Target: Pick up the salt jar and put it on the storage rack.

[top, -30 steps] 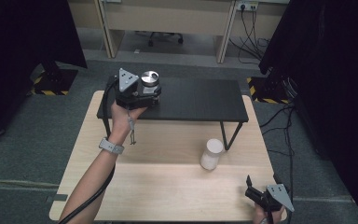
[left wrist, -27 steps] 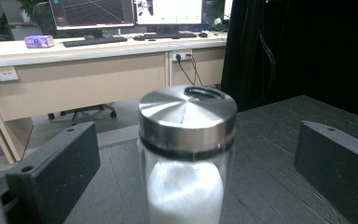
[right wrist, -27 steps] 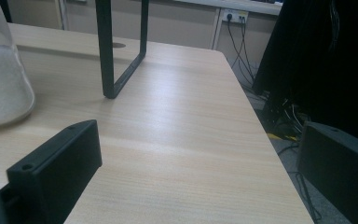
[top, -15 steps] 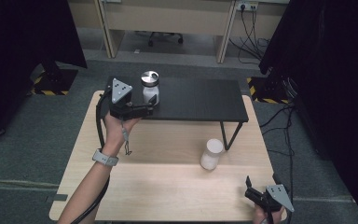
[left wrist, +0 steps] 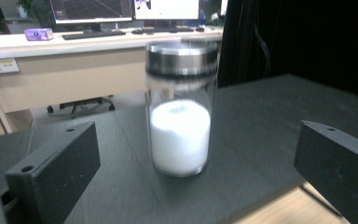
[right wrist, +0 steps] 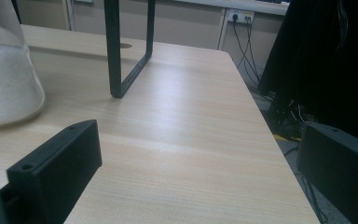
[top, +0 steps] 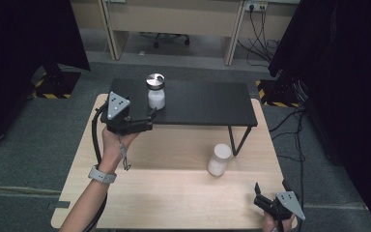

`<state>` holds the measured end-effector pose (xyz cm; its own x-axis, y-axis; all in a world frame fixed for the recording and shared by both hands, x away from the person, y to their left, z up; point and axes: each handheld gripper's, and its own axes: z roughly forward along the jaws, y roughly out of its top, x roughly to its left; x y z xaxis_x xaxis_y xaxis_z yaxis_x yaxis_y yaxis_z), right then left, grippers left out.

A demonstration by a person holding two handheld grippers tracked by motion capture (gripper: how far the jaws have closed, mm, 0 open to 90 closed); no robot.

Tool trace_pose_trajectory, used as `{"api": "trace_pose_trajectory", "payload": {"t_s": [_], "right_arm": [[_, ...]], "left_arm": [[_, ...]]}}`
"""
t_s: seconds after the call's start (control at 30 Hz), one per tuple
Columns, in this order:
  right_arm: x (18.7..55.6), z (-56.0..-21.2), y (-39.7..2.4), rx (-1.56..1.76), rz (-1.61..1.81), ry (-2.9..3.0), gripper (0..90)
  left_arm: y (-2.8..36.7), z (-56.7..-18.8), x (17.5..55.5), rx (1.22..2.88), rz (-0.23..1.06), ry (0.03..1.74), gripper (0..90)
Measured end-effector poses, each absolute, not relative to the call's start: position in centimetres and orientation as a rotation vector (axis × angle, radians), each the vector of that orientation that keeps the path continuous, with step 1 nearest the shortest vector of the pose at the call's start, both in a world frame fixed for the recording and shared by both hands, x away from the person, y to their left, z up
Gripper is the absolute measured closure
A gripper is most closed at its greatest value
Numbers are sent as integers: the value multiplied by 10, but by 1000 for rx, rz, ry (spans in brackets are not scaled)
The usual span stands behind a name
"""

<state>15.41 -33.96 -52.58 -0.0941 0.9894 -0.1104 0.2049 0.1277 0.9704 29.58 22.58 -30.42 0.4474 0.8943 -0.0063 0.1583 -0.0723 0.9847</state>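
- I see my left gripper (top: pixel 150 116) at the near-left edge of the black shelf (top: pixel 207 104), with its jaws spread wide and nothing between them.
- The glass jar (left wrist: pixel 179 109) stands upright on the shelf, straight ahead of this gripper and centred between the two jaws, but a little beyond their tips, not touching them.
- The jar has clear straight walls, a metal lid (left wrist: pixel 182 58) on top, and white powder (left wrist: pixel 179 135) that fills about the lower half.
- I judge it as stiff and fragile: glass does not give, so a hard squeeze or a knock against the shelf is a risk.
- The smooth wall is probably slippery for the flat black jaws, and the powder puts the weight low, so I expect it moderately heavy at the bottom.
- I would take hold on the glass body, at the level of the powder, and not on the lid, which may turn or come off; the view is a bit blurred, so I cannot tell if the lid is screwed tight.
- My right gripper (top: pixel 270 199) rests low at the near-right corner of the wooden table (top: pixel 174 198), its jaws also wide and holding nothing.
- A second jar (top: pixel 219 159) with white content stands on the table, ahead and to the left of the right gripper, well apart from it.
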Motion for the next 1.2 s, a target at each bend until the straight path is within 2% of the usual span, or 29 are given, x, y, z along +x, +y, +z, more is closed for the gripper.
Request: {"api": "trace_pose_trajectory", "payload": {"t_s": [0.63, 1.2], "right_arm": [[153, -526, -341, 1228, 1086, 1480, 2], [153, -526, -342, 1219, 1083, 1491, 2]], "left_arm": [[233, -324, 275, 1568, 800, 970, 0], [243, -352, 257, 1526, 783, 971, 0]]}}
